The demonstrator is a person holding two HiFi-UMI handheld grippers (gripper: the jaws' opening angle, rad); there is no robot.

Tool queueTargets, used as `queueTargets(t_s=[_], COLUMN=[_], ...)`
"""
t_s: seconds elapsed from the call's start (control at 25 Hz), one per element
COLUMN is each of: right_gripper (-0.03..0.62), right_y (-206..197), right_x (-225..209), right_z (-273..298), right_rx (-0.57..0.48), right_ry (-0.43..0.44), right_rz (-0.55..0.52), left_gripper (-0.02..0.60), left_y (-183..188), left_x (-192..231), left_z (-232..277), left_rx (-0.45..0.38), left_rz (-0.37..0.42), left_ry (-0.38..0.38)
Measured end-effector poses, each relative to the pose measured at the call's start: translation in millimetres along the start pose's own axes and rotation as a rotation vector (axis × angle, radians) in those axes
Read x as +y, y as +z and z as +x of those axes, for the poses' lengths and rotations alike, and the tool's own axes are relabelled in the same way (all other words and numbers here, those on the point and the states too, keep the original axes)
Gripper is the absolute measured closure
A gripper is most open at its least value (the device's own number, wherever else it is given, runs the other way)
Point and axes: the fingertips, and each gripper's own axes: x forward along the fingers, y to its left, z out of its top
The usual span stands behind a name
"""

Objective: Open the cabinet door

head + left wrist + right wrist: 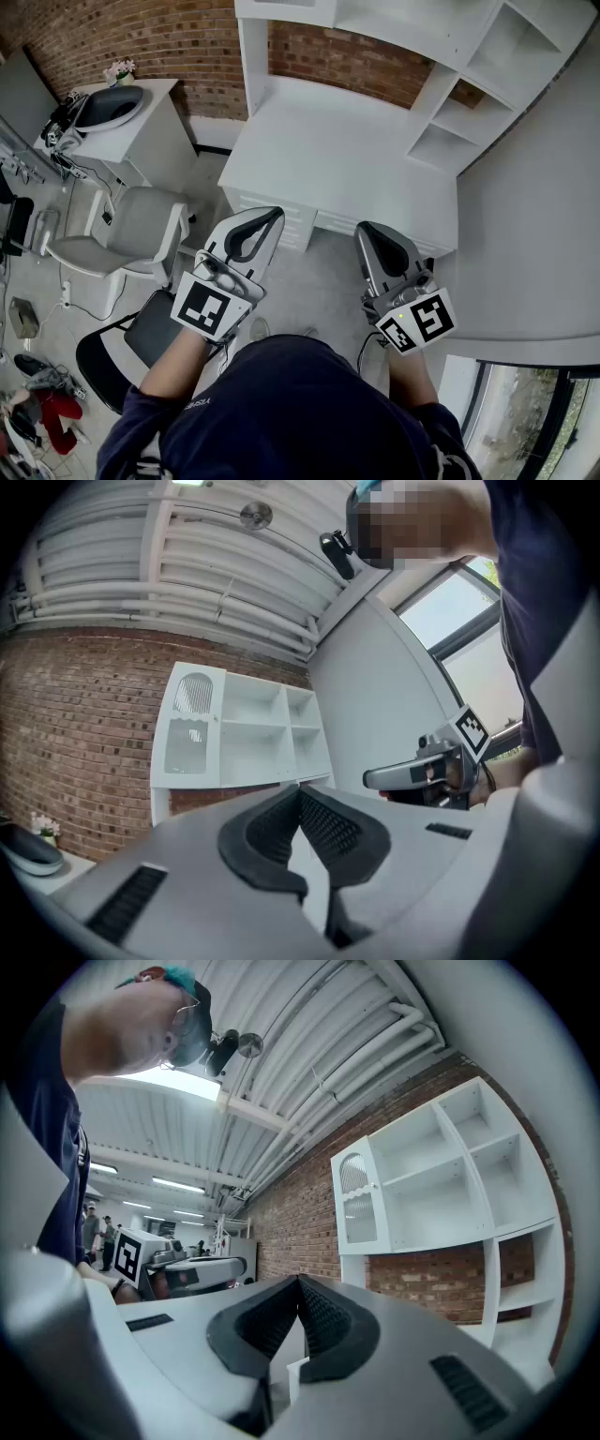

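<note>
A white desk [328,155] with a shelf unit [487,84] on top stands against a brick wall. The unit's cabinet door, white with an arched glass pane, is closed at its left end [187,726] [360,1199]. Both grippers hover side by side in front of the desk, well short of the door. My left gripper [269,217] [299,790] is shut with nothing between its jaws. My right gripper [366,231] [299,1282] is also shut and empty. Each one appears in the other's view, as the right gripper [375,778] and the left gripper [239,1265].
A grey office chair [131,230] and a black chair [117,352] stand to the left on the floor. A white side cabinet [122,117] with a dark bowl-like object is at the far left. A white wall [544,216] runs along the right, with a window [534,412] below it.
</note>
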Motion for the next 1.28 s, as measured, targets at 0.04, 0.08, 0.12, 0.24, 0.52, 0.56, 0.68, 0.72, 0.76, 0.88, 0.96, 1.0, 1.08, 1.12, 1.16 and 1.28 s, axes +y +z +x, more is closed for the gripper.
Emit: queueTargets(t_s=[0.04, 0.08, 0.12, 0.24, 0.52, 0.56, 0.68, 0.72, 0.76, 0.88, 0.96, 1.0, 1.08, 1.12, 1.16, 1.28], right_gripper=[0.571, 0.571, 0.571, 0.571, 0.57, 0.569, 0.569, 0.569, 0.569, 0.569, 0.569, 0.569, 0.569, 0.569, 0.57, 0.569], right_y=[0.6, 1.1, 1.5, 1.9, 3.6, 3.6, 3.7, 3.5, 3.5, 4.0, 3.8, 3.6, 3.0, 2.8, 2.8, 3.7], right_x=[0.4, 0.7, 0.9, 1.0, -8.3, -9.9, -14.8, -16.6, -18.6, -25.8, -30.3, -32.3, -36.0, -37.8, -39.6, -47.2], right_z=[-0.3, -0.9, -1.7, -7.0, -25.0, -28.6, -40.1, -44.1, -47.9, -58.0, -63.4, -65.4, -67.0, -66.9, -66.4, -63.9], right_rx=[0.0, 0.001, 0.0, -0.009, -0.026, -0.025, -0.03, -0.032, -0.034, -0.041, -0.045, -0.047, -0.049, -0.05, -0.051, -0.051], right_ry=[0.001, 0.003, 0.004, 0.01, 0.008, 0.011, 0.024, 0.03, 0.035, 0.048, 0.054, 0.056, 0.059, 0.06, 0.062, 0.063], right_rz=[-0.001, -0.001, -0.001, 0.002, 0.02, 0.02, 0.024, 0.025, 0.025, 0.03, 0.038, 0.04, 0.042, 0.043, 0.043, 0.042], left_gripper=[0.575, 0.575, 0.575, 0.575, 0.575, 0.575, 0.575, 0.575, 0.575, 0.575, 0.575, 0.575, 0.575, 0.575, 0.575, 0.575], left_y=[1.1, 2.3, 3.3, 4.5, 6.0, 6.7, 8.0, 7.3, 5.6, 2.2, 2.3, 2.8, 3.8, 3.9, 4.0, 4.1], left_x=[-0.6, -1.3, -2.3, -7.8, -24.9, -28.2, -39.2, -43.4, -47.6, -58.8, -63.9, -65.4, -66.1, -65.9, -65.6, -64.2], left_z=[0.4, 0.7, 0.9, 1.1, 3.9, 5.0, 8.6, 9.4, 10.0, 13.0, 15.2, 16.4, 19.0, 20.4, 22.2, 30.3], left_rx=[-0.002, -0.004, -0.005, -0.009, -0.013, -0.013, -0.013, -0.01, 0.0, 0.02, 0.022, 0.021, 0.018, 0.017, 0.016, 0.014], left_rz=[0.001, 0.002, 0.003, 0.005, 0.01, 0.011, 0.018, 0.023, 0.03, 0.046, 0.048, 0.044, 0.039, 0.041, 0.044, 0.05], left_ry=[-0.001, -0.002, -0.001, 0.001, 0.021, 0.025, 0.039, 0.043, 0.044, 0.05, 0.058, 0.065, 0.077, 0.079, 0.08, 0.079])
